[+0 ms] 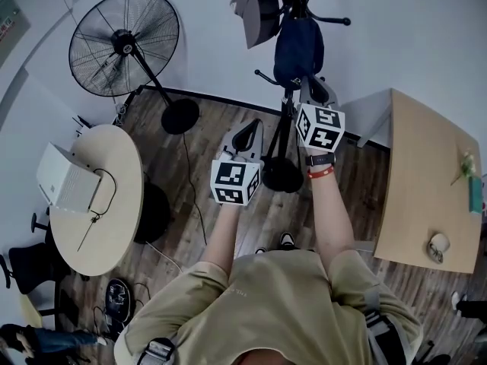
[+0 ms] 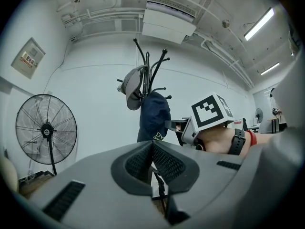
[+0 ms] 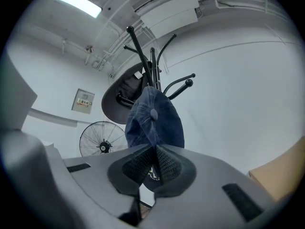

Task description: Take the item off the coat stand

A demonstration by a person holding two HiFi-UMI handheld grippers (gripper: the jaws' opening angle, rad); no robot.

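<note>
Navy blue fabric cap (image 3: 155, 118) hung on the black metal coat stand (image 3: 151, 63) — gripped by the right tool (image 3: 155, 149).
Its lower edge is pinched between closed jaws — the left tool (image 2: 151, 147) is shut and empty.

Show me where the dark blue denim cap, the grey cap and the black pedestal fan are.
dark blue denim cap (image 3: 155, 128): right gripper view, crown below the button.
grey cap (image 2: 132, 86): left gripper view, middle of its side.
black pedestal fan (image 1: 123, 42): head view, grille hub.
</note>
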